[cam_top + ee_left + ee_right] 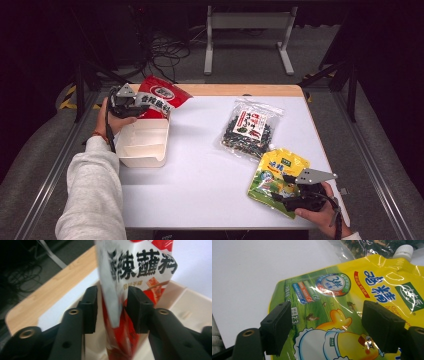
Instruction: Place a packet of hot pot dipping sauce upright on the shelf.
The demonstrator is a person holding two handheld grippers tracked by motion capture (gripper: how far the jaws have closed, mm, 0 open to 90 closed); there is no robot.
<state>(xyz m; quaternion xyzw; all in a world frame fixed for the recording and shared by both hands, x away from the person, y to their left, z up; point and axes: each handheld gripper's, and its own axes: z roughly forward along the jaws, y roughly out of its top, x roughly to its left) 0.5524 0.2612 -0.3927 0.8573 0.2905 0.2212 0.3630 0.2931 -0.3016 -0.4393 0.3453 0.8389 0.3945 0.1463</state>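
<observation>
White tabletop lay below as my left gripper (131,102) stood spread around the red packet (161,98) over the tray (142,145), at ten o'clock.

You read black "辣蘸料" on red pouch (140,267); blue "鸡精", badge "3鲜" (smaller print illegible) on yellow spouted pouch (352,315); seaweed bag (248,127) label unreadable.

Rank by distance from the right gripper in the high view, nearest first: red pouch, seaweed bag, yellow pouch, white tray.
From the right gripper, at the table's near right corner:
1. Yellow pouch, right under its jaws.
2. Seaweed bag, just beyond the yellow pouch, toward the middle.
3. White tray, across the table on the left.
4. Red pouch, at the tray's far end, by the left gripper.
</observation>
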